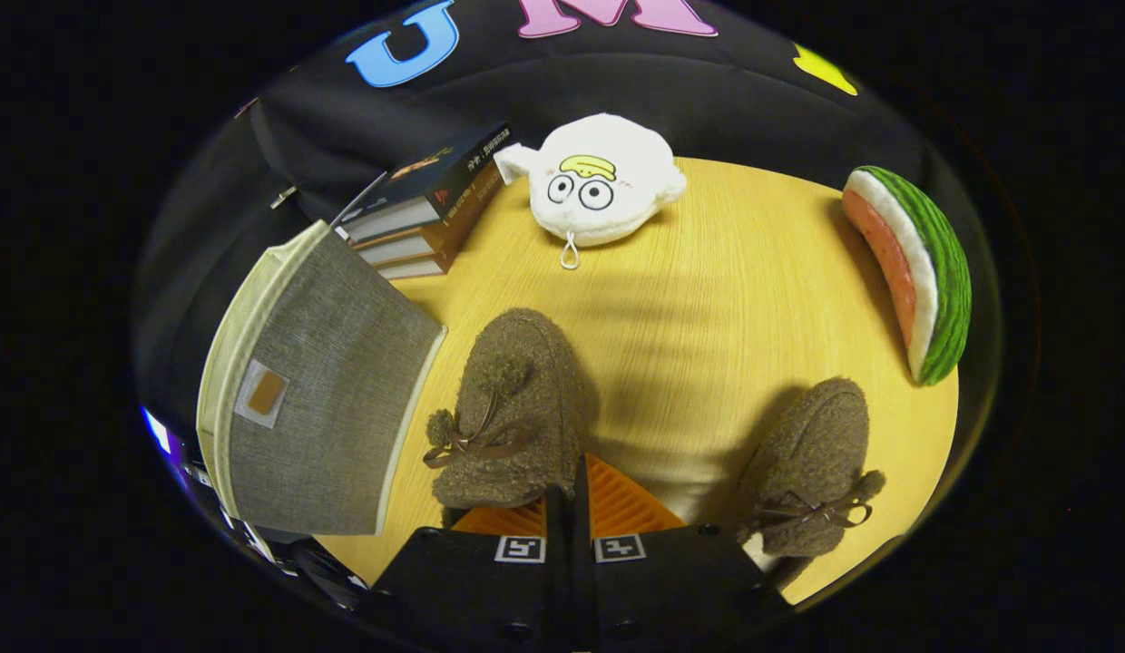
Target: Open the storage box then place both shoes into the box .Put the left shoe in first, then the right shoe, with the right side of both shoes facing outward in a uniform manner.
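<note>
Through the gripper view I saw my gripper (570, 508) with its ribbed orange fingers (617, 508) pressed together on nothing, their tips just at the toe of a fuzzy brown shoe (513, 408) tied with a ribbon bow. Its boucle twin (812, 462) lay well apart on the pale wooden table (726, 299), and the grey woven fabric storage box (322, 399), cream-trimmed and closed, stood just beside the nearer shoe. Beyond sat stacked books (426, 213), a round white plush toy (599, 181), and a wedge-shaped plush watermelon slice (916, 272).

We see two shoes (513, 413) of rough, curly fleece on a smooth, matt wooden table (735, 299). The storage box (331, 399) looks like coarse woven cloth. Our gripper (570, 508) fingers, pressed together, carry ribbed plastic pads.
</note>
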Tool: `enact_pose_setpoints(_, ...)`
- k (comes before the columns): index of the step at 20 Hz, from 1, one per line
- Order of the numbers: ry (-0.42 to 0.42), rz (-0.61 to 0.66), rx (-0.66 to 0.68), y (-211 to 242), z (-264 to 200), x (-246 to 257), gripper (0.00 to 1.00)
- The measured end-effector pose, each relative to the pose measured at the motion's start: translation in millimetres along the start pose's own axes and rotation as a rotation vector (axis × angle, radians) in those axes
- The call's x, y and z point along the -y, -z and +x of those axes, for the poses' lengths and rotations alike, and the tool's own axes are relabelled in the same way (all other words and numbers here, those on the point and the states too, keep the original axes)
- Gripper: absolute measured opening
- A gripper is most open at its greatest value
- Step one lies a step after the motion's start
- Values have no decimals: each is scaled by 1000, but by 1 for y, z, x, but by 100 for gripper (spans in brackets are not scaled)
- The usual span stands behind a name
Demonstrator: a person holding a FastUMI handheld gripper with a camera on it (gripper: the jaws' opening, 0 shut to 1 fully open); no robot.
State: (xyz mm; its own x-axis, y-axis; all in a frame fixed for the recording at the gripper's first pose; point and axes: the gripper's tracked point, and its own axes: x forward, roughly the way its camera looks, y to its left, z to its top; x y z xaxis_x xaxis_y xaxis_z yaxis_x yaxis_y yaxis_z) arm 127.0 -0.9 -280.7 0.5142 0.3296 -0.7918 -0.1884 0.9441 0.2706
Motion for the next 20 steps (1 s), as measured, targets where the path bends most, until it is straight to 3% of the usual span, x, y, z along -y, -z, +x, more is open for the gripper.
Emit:
enact_pose_setpoints(6,-36,105,145,-55,-81,-44,5)
enact_pose_setpoints(11,-90,218,207,-88,-119,-104,5)
enact_pose_setpoints(15,-109,258,242,-103,-125,-153,5)
enact_pose_setpoints(20,-144,296,228,-98,-102,-222,5)
